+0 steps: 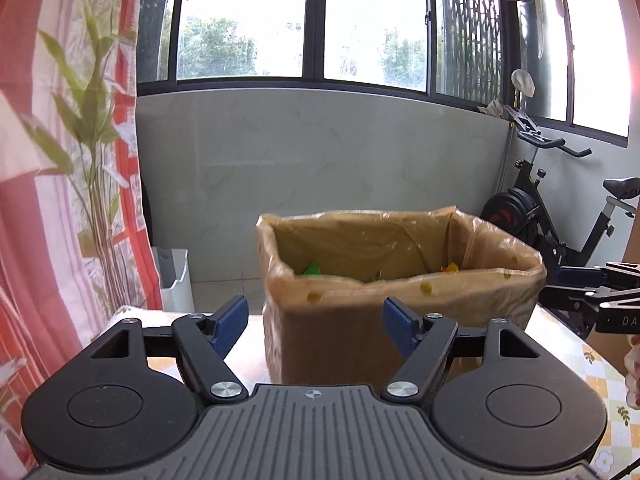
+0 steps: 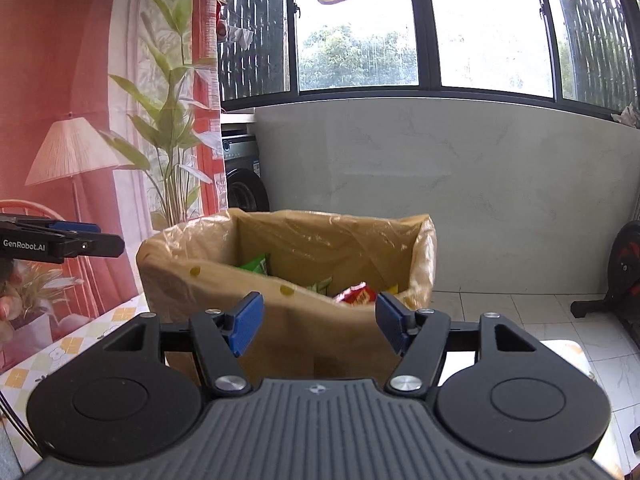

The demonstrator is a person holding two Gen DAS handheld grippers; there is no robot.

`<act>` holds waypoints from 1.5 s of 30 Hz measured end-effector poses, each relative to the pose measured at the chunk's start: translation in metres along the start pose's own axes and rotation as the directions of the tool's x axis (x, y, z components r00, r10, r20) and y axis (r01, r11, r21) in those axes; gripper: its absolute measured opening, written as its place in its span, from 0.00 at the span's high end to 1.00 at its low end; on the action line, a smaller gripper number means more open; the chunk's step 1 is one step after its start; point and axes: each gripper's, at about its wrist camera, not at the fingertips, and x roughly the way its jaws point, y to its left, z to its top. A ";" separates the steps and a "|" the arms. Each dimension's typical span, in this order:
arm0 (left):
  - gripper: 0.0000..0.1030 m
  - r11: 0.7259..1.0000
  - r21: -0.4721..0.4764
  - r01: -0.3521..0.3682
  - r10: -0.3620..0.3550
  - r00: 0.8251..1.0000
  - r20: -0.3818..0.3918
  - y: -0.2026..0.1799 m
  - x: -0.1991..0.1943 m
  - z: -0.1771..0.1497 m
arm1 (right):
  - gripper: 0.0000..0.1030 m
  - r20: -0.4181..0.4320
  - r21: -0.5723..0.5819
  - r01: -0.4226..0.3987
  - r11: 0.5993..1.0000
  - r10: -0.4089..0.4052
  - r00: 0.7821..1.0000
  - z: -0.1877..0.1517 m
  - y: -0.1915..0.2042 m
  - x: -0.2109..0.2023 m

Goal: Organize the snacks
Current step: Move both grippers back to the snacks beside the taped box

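Observation:
A brown cardboard box lined with a clear plastic bag [image 1: 400, 304] [image 2: 288, 312] stands on the table in front of both grippers. Snack packets lie inside: a green one [image 2: 256, 266], a red one [image 2: 358, 294], and green [image 1: 313, 269] and yellow [image 1: 451, 267] corners in the left wrist view. My left gripper [image 1: 314, 322] is open and empty, just short of the box's near wall. My right gripper [image 2: 318, 320] is open and empty, near the box's near rim. Each gripper shows at the edge of the other's view, the right one [image 1: 580, 280] and the left one [image 2: 92, 240].
The table has a checked floral cloth [image 1: 600, 376] [image 2: 80, 344]. A white bin [image 1: 176, 276] stands on the floor at left, an exercise bike [image 1: 560, 216] at right. A printed curtain [image 2: 80, 120], a washing machine [image 2: 244, 176] and a grey wall below windows are behind.

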 end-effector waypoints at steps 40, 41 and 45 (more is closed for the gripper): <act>0.62 0.992 -0.123 0.007 -0.045 0.948 -0.314 -0.009 0.113 -0.112 | 0.39 -0.288 0.173 0.072 0.982 -0.020 0.958 -0.151 -0.043 0.073; 0.62 0.993 -0.119 0.002 -0.040 0.948 -0.317 -0.010 0.114 -0.113 | 0.39 -0.289 0.178 0.070 0.982 -0.016 0.957 -0.151 -0.044 0.073; 0.62 0.994 -0.108 -0.011 -0.025 0.945 -0.325 -0.013 0.114 -0.122 | 0.38 -0.289 0.172 0.069 0.983 -0.016 0.957 -0.152 -0.045 0.075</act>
